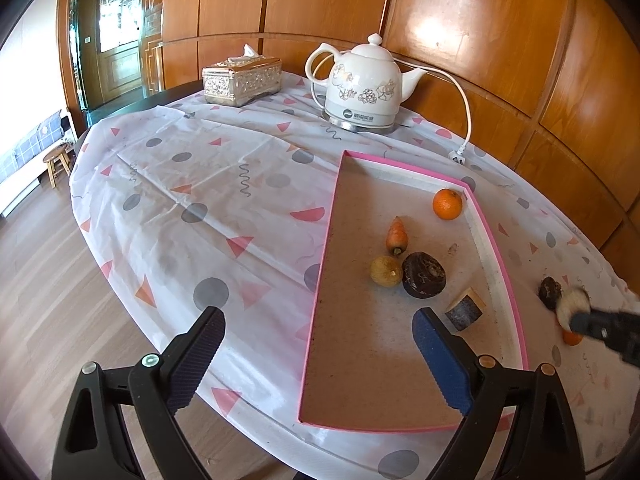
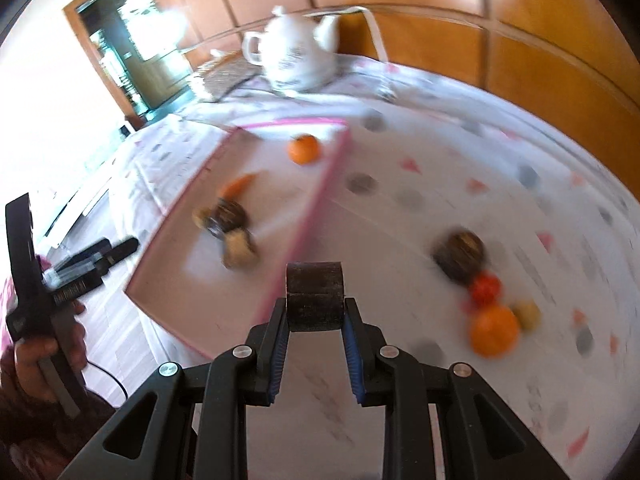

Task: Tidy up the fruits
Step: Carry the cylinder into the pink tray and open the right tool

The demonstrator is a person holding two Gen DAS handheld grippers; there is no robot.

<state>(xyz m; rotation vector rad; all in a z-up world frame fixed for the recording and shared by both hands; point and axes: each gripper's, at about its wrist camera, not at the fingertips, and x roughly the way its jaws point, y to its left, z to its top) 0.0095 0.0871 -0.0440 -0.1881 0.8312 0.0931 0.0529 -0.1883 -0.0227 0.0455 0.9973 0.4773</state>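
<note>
A home dining room, judging by the wood-panelled walls (image 1: 460, 20), the patterned cloth (image 1: 192, 184) over the desk, a floral ceramic kettle (image 1: 362, 84), an ornate tissue box (image 1: 242, 80) and a small wooden stool (image 1: 56, 162).

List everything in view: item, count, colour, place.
tray: 1, pink rim, on the tablecloth
orange in tray: 1, far corner
carrot: 1, orange, mid tray
round fruit: 1, yellow-brown, beside carrot
dark round piece: 1, mid tray
cut chunk: 1, dark skin, pale face, tray's right side
loose fruits: about four, dark, red, orange, yellowish, on the cloth right of tray
kettle: 1, white
tissue box: 1, silver
left gripper: open, empty
right gripper: shut on dark cylinder
</note>
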